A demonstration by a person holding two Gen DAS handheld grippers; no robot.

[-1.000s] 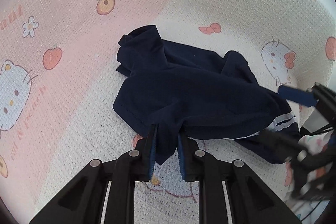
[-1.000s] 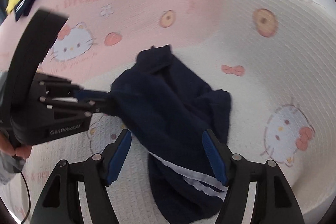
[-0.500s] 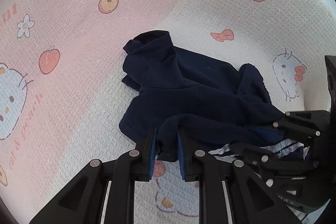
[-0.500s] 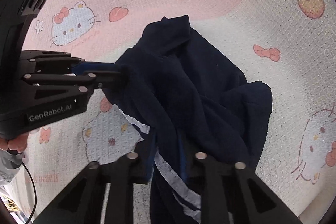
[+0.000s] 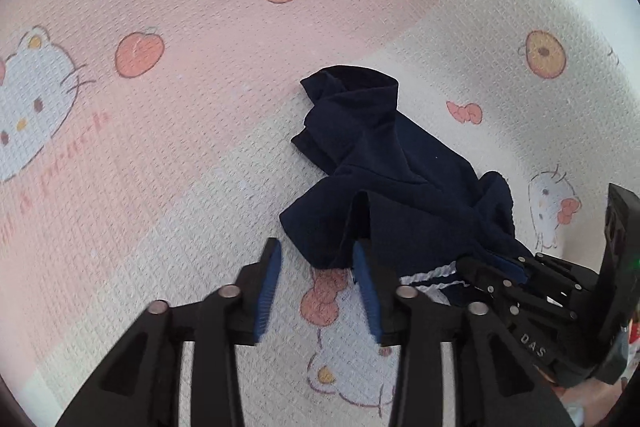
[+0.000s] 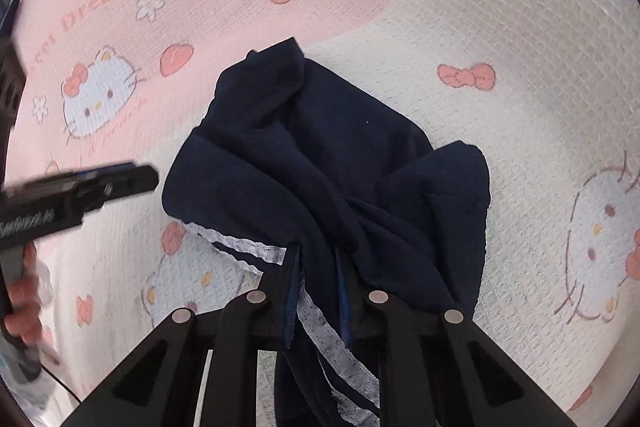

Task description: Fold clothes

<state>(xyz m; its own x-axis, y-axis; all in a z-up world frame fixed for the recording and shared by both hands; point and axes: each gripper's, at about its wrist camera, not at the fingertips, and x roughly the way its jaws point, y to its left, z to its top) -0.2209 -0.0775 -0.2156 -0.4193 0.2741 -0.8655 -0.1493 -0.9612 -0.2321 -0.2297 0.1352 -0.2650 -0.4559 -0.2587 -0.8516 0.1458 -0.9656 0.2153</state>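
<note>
Left hand-held gripper (image 5: pixel 316 291): jaws just opened, navy garment (image 5: pixel 384 183) edge released, loose between pads. Right hand-held gripper (image 6: pixel 316 301): clamped on white-striped hem. Garment crumpled on cartoon-print blanket (image 5: pixel 168 131). Regrasp judged next.

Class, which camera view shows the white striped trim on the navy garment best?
The right wrist view: the white striped trim runs down between the right gripper fingers, unobstructed. The left wrist view shows only a short piece, mostly hidden behind gripper parts.
</note>
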